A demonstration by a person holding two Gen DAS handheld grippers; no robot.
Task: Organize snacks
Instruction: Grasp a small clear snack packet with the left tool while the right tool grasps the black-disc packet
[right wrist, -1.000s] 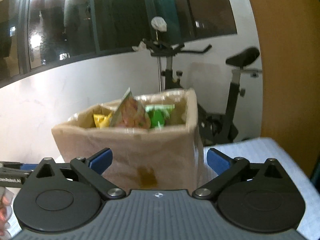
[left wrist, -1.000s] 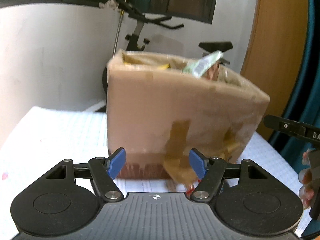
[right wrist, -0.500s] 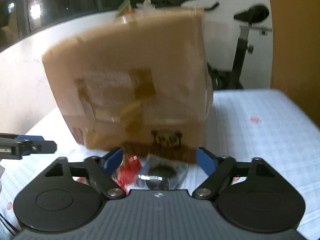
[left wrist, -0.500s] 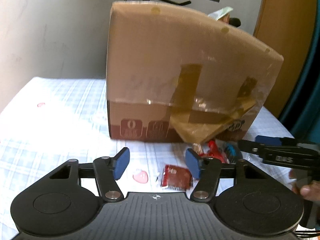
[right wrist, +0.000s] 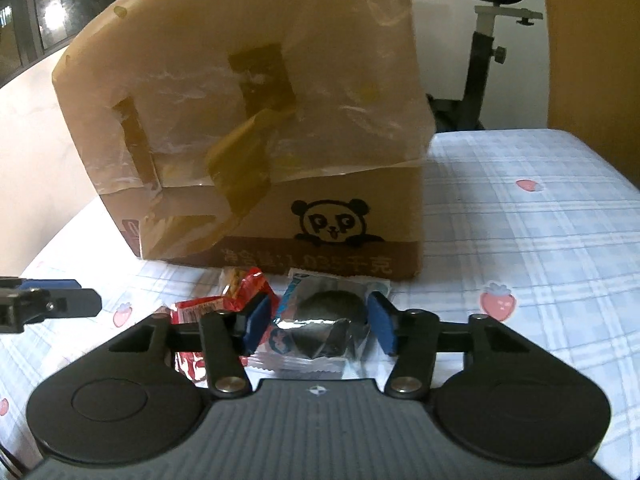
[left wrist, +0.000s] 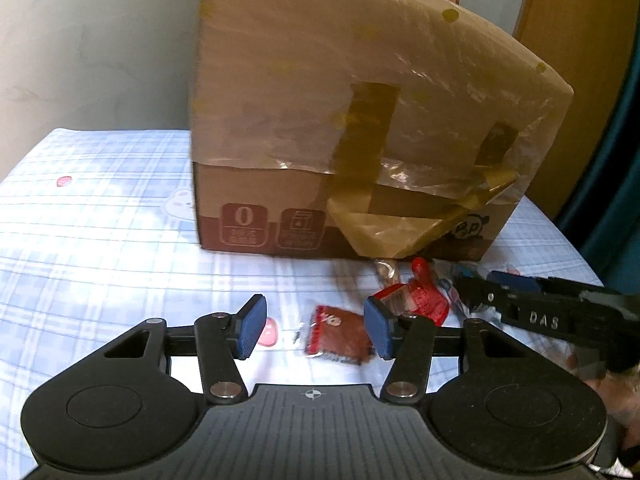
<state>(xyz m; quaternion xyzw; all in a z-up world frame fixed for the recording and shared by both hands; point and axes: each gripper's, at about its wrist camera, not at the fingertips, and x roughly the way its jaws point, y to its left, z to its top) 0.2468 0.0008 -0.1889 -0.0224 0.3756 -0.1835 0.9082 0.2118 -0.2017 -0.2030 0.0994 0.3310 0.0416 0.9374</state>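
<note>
Closing around a silver-and-blue snack packet (right wrist: pixel 320 330), the right gripper (right wrist: pixel 318 322) has not pinched it yet; the left gripper (left wrist: pixel 312 330) narrows over a dark-red packet (left wrist: pixel 340 334). Both lie at six o'clock of the cardboard box (left wrist: pixel 360 120) — handy for dropping in, I judge.

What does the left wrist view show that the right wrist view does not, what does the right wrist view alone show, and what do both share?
Only the left wrist view shows the dark red packet between the left gripper pads, which are closing without touching it, and two red printed squares low on the box.

Only the right wrist view shows the silver and blue packet between the closing right gripper pads, the panda drawing and an exercise bike.

Both show the taped cardboard box, the bright red packet and the checked cloth.
</note>
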